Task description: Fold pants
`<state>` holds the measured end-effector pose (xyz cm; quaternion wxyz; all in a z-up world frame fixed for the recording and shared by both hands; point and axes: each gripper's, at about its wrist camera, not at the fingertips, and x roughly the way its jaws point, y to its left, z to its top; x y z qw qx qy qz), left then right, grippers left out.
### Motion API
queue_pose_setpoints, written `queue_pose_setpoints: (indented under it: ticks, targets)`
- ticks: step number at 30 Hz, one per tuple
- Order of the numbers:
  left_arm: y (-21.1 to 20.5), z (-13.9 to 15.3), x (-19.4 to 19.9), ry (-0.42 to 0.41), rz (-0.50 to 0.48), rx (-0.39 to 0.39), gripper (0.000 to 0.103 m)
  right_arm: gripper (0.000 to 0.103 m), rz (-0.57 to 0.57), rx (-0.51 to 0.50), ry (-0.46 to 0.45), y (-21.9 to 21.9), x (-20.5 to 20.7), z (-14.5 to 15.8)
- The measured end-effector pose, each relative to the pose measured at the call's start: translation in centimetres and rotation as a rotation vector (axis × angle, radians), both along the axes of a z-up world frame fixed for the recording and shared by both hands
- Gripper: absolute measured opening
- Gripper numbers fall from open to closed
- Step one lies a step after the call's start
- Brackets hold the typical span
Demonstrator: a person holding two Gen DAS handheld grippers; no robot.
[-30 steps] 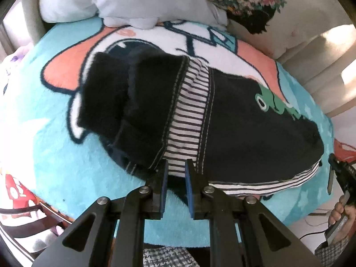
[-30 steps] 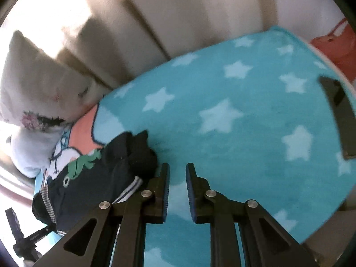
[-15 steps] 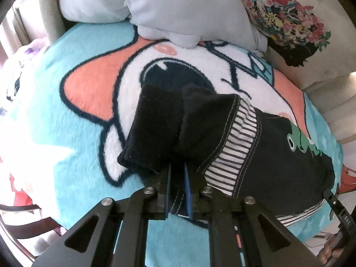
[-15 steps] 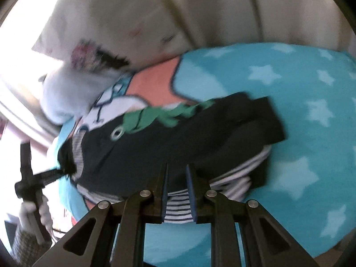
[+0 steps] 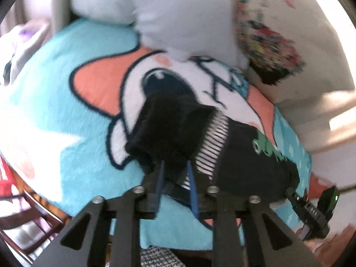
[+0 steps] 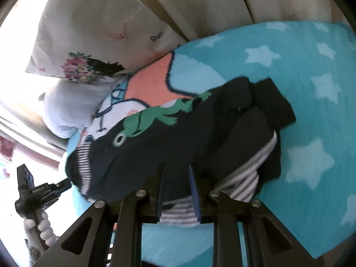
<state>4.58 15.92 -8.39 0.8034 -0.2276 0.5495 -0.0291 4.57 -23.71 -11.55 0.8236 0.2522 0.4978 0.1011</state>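
Observation:
Dark navy pants (image 5: 244, 155) with striped lining and a green frog print lie crumpled on a turquoise cartoon blanket (image 5: 66, 115). My left gripper (image 5: 175, 166) has its jaws slightly apart around the folded black cuff end (image 5: 169, 129), touching the fabric. In the right wrist view the pants (image 6: 178, 138) show the frog (image 6: 155, 118). My right gripper (image 6: 175, 171) has its jaws apart over the near striped edge (image 6: 240, 184) of the pants. The left gripper also shows in the right wrist view (image 6: 40, 193).
A white plush pillow (image 5: 160, 11) and a floral cushion (image 5: 267, 40) lie at the blanket's far edge. A beige sofa back (image 6: 222, 6) rises behind. The blanket with stars (image 6: 311, 89) extends to the right. A chair (image 5: 29, 222) stands at lower left.
The left gripper pushed onto the cuff end and its jaws widened a little. The right gripper swung from the bare blanket over to the pants and closed in on the striped edge.

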Motion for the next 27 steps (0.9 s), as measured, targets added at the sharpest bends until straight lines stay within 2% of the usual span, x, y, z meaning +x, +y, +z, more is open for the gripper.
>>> queue_pose_setpoints:
  ticks: [4, 8, 11, 14, 19, 21, 27]
  targets:
    - [-4.3, 1.6, 0.4, -0.074, -0.137, 0.067, 0.03, 0.032, -0.057, 0.146, 0.051, -1.2, -0.8, -1.5]
    - [-7.2, -0.1, 1.9, -0.047, -0.21, 0.128, 0.033, 0.032, -0.12, 0.168, 0.102, -1.8, -0.8, -2.6]
    - [-8.2, -2.5, 2.3, 0.012, -0.215, 0.193, 0.033, 0.032, -0.13, 0.162, 0.087, -1.8, -1.3, -2.1]
    - [-7.7, -4.3, 2.0, 0.055, -0.21, 0.185, 0.033, 0.032, -0.137, 0.175, 0.083, -1.9, -1.9, -1.7]
    - [-7.6, -4.8, 1.9, 0.056, -0.21, 0.183, 0.033, 0.032, -0.142, 0.13, 0.103, -1.4, -2.4, -1.9]
    - [-7.6, -4.9, 1.8, 0.051, -0.214, 0.188, 0.033, 0.032, -0.176, 0.107, 0.12, -1.7, -2.0, -2.4]
    - [-8.3, -4.9, 1.7, 0.039, -0.214, 0.207, 0.034, 0.032, -0.351, 0.139, 0.123, -4.3, -0.2, -2.5]
